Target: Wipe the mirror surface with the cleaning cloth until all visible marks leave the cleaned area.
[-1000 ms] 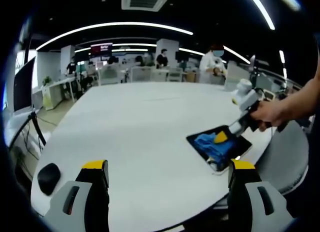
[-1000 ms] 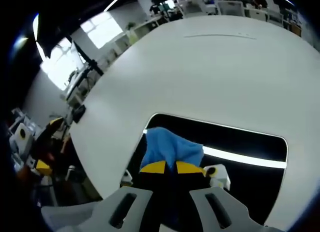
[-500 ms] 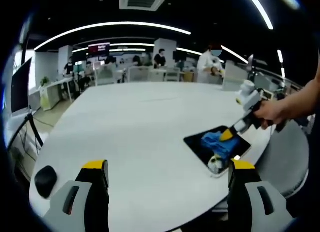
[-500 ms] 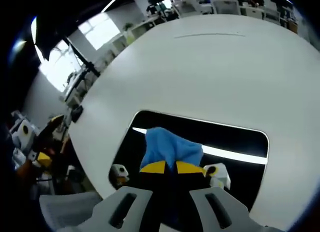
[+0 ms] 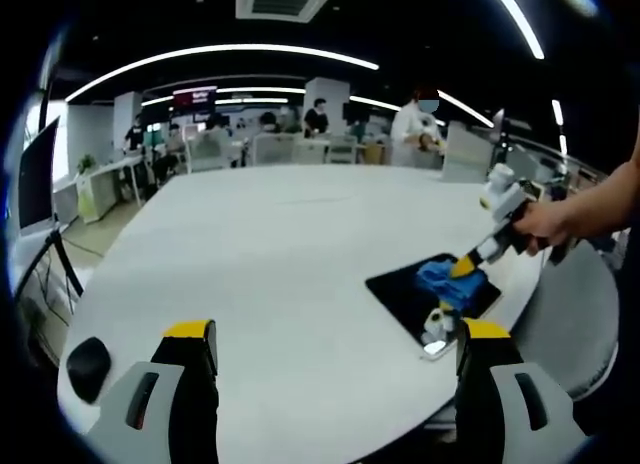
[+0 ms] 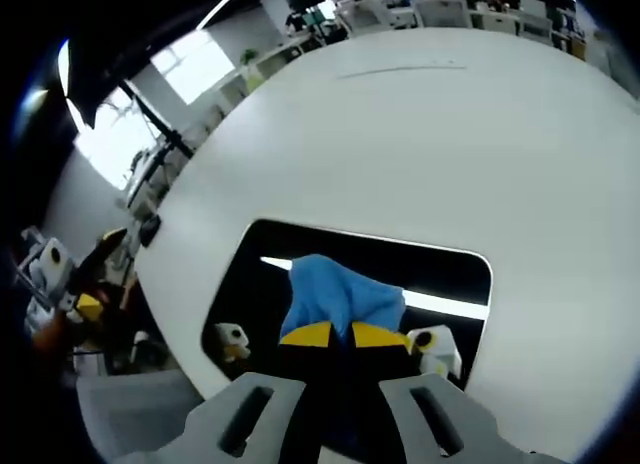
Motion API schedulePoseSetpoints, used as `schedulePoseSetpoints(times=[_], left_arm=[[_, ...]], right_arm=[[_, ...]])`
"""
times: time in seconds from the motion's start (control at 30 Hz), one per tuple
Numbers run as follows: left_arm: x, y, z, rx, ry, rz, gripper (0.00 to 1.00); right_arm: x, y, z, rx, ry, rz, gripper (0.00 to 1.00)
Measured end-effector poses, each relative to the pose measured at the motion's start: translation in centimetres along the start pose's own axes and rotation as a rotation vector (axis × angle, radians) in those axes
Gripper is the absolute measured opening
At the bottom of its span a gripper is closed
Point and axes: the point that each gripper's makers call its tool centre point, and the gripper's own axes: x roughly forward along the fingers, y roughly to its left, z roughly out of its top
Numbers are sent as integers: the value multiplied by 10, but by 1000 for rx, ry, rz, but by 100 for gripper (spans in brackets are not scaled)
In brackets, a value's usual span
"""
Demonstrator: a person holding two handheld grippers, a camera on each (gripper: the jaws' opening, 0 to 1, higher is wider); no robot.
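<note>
A dark rectangular mirror (image 6: 340, 274) lies flat on the white table (image 6: 420, 134); in the left gripper view the mirror (image 5: 410, 294) sits at the table's right edge. My right gripper (image 6: 343, 334) is shut on a blue cleaning cloth (image 6: 340, 294) and presses it onto the glass. From the left gripper view, the right gripper (image 5: 463, 267), held by a person's hand (image 5: 545, 224), holds the blue cloth (image 5: 445, 280) on the mirror's far part. My left gripper (image 5: 335, 334) hovers open over the table's near side, well left of the mirror, with nothing between its fingers.
A black computer mouse (image 5: 82, 359) lies near the table's left edge. A grey chair back (image 5: 580, 314) stands beside the mirror's end of the table. Desks, monitors and people fill the office behind. The left gripper (image 6: 85, 294) appears beyond the table edge in the right gripper view.
The right gripper has slid the blue cloth across the mirror toward its far end; more bare glass now shows on the near side. The left gripper stays open and nearly still.
</note>
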Motion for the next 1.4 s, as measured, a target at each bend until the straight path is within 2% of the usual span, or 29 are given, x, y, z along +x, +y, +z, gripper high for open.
schedulePoseSetpoints(times=[0.27, 0.83, 1.4], left_arm=[[3, -3, -4, 2, 15, -14, 100], [8, -5, -1, 4, 11, -25, 100], [8, -7, -1, 7, 10, -27, 100]], right_arm=[[-13, -23, -4, 15, -3, -22, 1], [-34, -62, -11, 27, 5, -87, 1], [-36, -65, -15, 27, 0, -122, 1]])
